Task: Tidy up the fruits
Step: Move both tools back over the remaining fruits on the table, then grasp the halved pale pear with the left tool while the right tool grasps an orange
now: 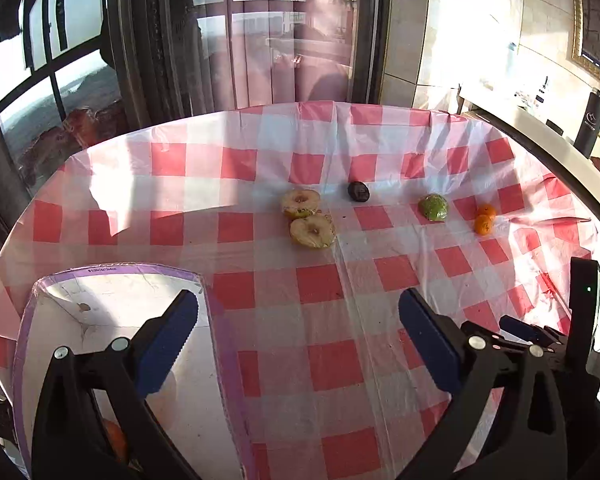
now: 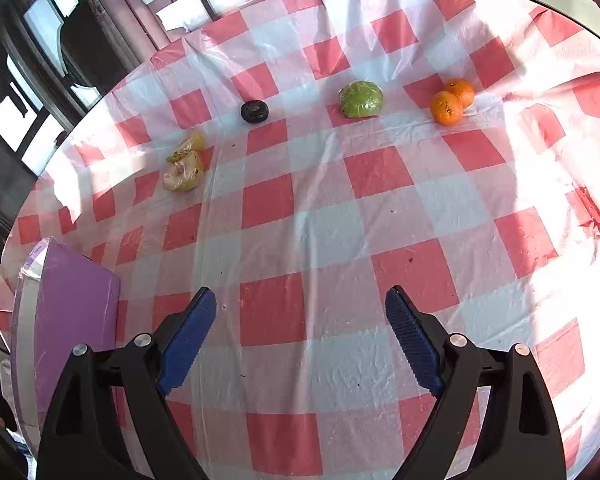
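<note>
far across the checked cloth lay the two oranges [image 2: 453,101] — up and right of the right gripper [image 2: 301,336], both grippers' jaws wide and empty.

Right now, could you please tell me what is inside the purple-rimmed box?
In the left wrist view, the purple-rimmed box shows a bare white floor and one orange fruit near its close end. The left hand-held gripper hides the rest of that end.
</note>
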`<action>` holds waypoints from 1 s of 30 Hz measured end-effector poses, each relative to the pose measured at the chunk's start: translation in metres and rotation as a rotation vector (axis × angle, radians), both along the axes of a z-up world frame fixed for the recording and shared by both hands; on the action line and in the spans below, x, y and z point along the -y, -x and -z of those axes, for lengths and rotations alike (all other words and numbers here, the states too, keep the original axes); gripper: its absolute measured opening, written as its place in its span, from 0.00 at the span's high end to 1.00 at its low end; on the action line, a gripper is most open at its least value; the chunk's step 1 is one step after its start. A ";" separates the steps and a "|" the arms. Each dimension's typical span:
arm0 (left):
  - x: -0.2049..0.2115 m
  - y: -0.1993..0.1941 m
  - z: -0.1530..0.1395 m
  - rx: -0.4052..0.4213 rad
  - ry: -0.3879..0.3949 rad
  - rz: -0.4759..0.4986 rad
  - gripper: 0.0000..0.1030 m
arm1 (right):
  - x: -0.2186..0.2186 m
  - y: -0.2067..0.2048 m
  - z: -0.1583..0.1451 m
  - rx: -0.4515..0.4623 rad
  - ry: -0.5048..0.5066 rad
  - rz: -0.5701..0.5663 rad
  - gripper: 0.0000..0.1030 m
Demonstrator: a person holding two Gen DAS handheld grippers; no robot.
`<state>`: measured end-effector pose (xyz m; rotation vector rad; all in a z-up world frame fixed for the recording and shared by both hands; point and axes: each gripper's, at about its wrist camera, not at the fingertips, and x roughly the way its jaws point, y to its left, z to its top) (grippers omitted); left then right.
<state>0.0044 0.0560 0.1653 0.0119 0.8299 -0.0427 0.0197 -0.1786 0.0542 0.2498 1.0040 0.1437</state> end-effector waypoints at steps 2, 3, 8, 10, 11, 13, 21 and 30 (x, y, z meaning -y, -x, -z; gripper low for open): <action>0.030 -0.008 0.021 -0.059 -0.005 0.058 0.02 | 0.019 -0.003 0.008 0.006 0.071 0.017 0.18; 0.042 -0.011 0.033 -0.086 -0.011 0.079 0.02 | 0.027 -0.006 0.011 0.012 0.105 0.020 0.18; 0.078 -0.033 0.094 -0.228 -0.038 0.081 0.02 | 0.056 -0.029 0.030 0.041 0.248 0.015 0.19; 0.076 -0.046 0.113 -0.260 -0.037 0.023 0.02 | 0.066 -0.044 0.035 0.056 0.273 0.022 0.19; 0.073 -0.054 0.120 -0.267 -0.035 -0.010 0.02 | 0.070 -0.053 0.038 0.063 0.280 0.029 0.19; 0.062 -0.069 0.131 -0.273 -0.029 -0.088 0.02 | 0.078 -0.071 0.043 0.066 0.285 0.047 0.19; 0.026 -0.123 0.153 -0.256 -0.004 -0.279 0.02 | 0.100 -0.133 0.051 0.089 0.242 0.116 0.24; 0.021 -0.165 0.164 -0.212 0.001 -0.306 0.02 | 0.116 -0.178 0.048 0.102 0.199 0.178 0.45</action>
